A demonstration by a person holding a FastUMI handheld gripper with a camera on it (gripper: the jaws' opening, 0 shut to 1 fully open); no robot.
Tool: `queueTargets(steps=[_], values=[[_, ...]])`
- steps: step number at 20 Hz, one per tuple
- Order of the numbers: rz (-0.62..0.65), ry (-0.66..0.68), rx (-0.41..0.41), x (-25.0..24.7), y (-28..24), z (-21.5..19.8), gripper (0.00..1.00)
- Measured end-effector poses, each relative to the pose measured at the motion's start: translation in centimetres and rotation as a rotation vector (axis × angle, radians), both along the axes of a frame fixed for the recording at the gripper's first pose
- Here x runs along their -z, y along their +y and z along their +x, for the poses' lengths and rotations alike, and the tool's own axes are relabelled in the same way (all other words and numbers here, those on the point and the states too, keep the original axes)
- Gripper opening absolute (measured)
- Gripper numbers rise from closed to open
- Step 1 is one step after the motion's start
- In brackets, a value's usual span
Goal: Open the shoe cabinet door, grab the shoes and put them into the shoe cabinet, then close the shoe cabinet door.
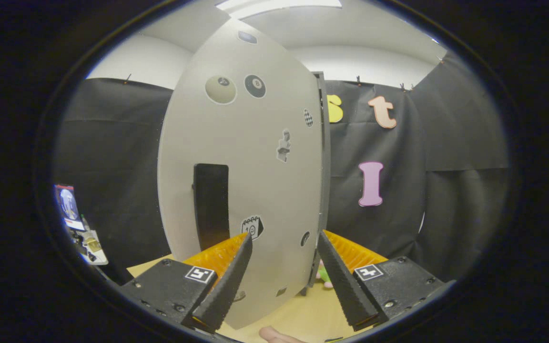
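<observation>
The tall grey sticker-covered shoe cabinet door [246, 157] stands just ahead of the gripper [284, 247], whose fingers are spread wide, holding nothing. The cabinet rests on the light wooden tabletop [298, 314]; its inside is hidden.

Grey stickered cabinet door [246, 171], upright, ajar

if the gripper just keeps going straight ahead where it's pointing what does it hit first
Most likely the grey cabinet door. The gripper is open, and the door's lower face sits between and just beyond the fingertips. Exact depth is hard to judge through the fisheye.
</observation>
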State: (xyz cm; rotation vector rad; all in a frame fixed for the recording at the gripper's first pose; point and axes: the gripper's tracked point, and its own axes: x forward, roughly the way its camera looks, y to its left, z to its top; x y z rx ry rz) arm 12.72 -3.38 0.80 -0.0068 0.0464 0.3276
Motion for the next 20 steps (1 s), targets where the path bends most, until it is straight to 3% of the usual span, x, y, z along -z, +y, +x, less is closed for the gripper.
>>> queueTargets(steps=[7, 14, 20], values=[[-0.006, 0.025, -0.051, 0.1, 5.9, 2.4, 0.92], [0.043, 0.081, -0.019, 0.4, 13.6, 5.8, 0.93], [0.087, 0.115, -0.016, 1.5, 16.5, 5.3, 0.94]])
